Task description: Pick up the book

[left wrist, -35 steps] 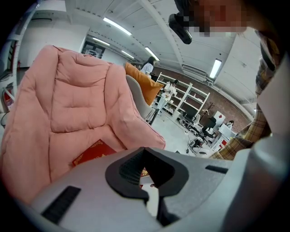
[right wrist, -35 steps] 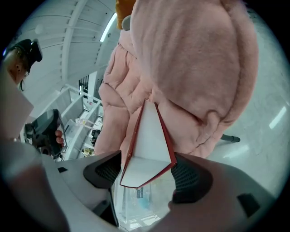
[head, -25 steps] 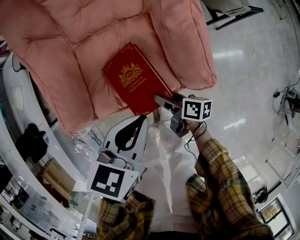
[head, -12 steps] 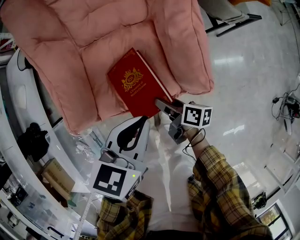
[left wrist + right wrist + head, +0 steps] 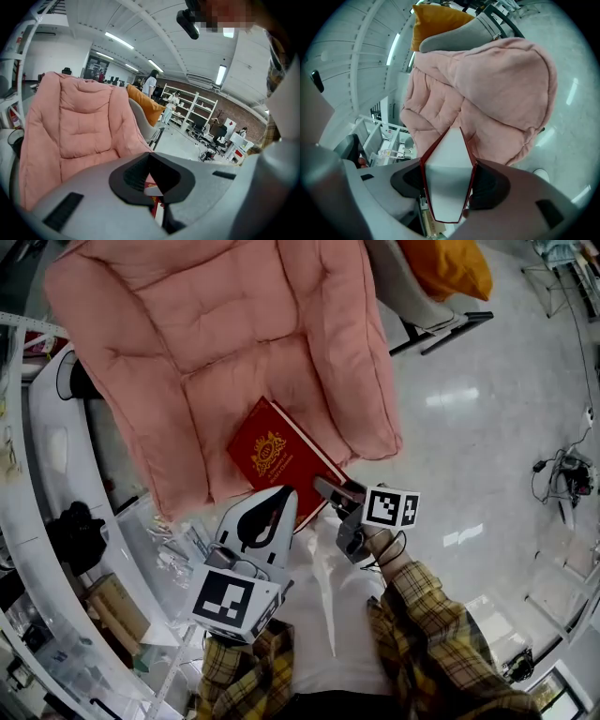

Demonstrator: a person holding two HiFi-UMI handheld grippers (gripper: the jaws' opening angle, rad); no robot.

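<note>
The red hardback book [image 5: 274, 452], gold crest on its cover, sits at the middle of the head view, over the front edge of the pink padded armchair [image 5: 216, 352], slanting from 10 o'clock down to 4 o'clock. The right gripper [image 5: 328, 490] has it by the 4 o'clock corner. Its own view shows the book edge-on, white page block between red covers, with a dark pad pressed on each cover. These jaws have just been closing, and they stand fairly wide around the book's thickness. The left gripper [image 5: 284, 493] comes in from 7 o'clock with its tips meeting at the book's lower edge. A sliver of red cover shows through the hollow between its pads, and I cannot tell whether it touches the book. An orange cushion [image 5: 450, 268] lies at 1 o'clock.
</note>
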